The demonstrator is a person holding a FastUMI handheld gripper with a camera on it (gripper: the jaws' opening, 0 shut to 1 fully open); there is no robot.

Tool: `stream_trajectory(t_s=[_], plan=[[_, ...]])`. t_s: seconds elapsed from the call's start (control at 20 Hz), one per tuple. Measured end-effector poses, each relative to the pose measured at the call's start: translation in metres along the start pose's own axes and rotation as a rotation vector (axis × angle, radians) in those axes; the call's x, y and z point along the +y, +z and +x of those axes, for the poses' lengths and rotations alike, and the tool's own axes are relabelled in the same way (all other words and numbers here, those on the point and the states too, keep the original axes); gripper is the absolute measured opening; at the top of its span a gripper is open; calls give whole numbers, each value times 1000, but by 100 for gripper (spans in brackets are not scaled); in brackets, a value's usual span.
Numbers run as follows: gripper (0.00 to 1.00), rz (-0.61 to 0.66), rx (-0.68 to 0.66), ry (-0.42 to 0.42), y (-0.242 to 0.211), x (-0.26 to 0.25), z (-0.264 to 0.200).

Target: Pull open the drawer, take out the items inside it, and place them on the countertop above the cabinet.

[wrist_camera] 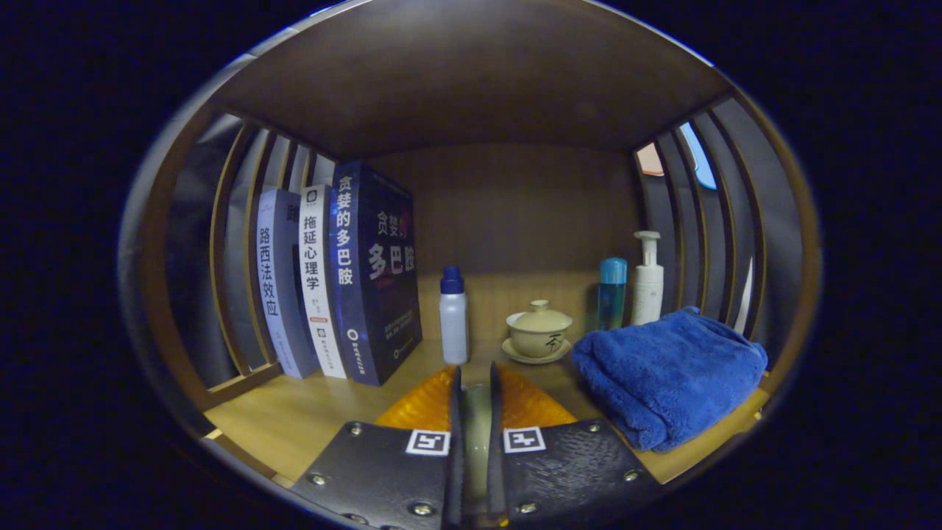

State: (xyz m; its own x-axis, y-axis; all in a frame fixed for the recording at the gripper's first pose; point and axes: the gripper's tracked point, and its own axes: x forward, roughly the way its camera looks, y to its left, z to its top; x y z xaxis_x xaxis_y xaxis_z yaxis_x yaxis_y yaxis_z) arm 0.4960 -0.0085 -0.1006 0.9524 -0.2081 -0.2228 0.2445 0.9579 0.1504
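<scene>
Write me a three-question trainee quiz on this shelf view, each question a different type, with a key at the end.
1. True or false: the folded blue towel lies on the wooden shelf on the side opposite the three upright books.
2. Multiple choice: what stands nearest ahead of the claw fingertips? A) the white pump bottle B) the small white bottle with a dark blue cap C) the teal-capped blue bottle
3. Fill in: the cream lidded cup sits on a ____.

Key: 1 true; 2 B; 3 saucer.

The claw's fingers stand nearly together; whether they grip anything cannot be told.
</scene>
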Motion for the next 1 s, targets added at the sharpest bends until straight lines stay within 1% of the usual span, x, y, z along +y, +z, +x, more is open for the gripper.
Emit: stream_trajectory(t_s=[0.05,0.1,0.15,0.35,0.5,0.6,0.65,0.85,1.0], plan=[[15,13,7,7,-2,0,0],[15,19,15,2,-4,-1,0],[18,20,7,11,-3,-1,-1],[21,-17,-14,-19,3,-8,-4],[29,-21,-35,-49,7,-15,-5],[49,-23,-43,-48,10,-15,-7],[51,-26,-55,-41,12,-13,-8],[82,-84,-133,-68,31,-18,-18],[93,-109,-170,-68,39,-15,-24]])
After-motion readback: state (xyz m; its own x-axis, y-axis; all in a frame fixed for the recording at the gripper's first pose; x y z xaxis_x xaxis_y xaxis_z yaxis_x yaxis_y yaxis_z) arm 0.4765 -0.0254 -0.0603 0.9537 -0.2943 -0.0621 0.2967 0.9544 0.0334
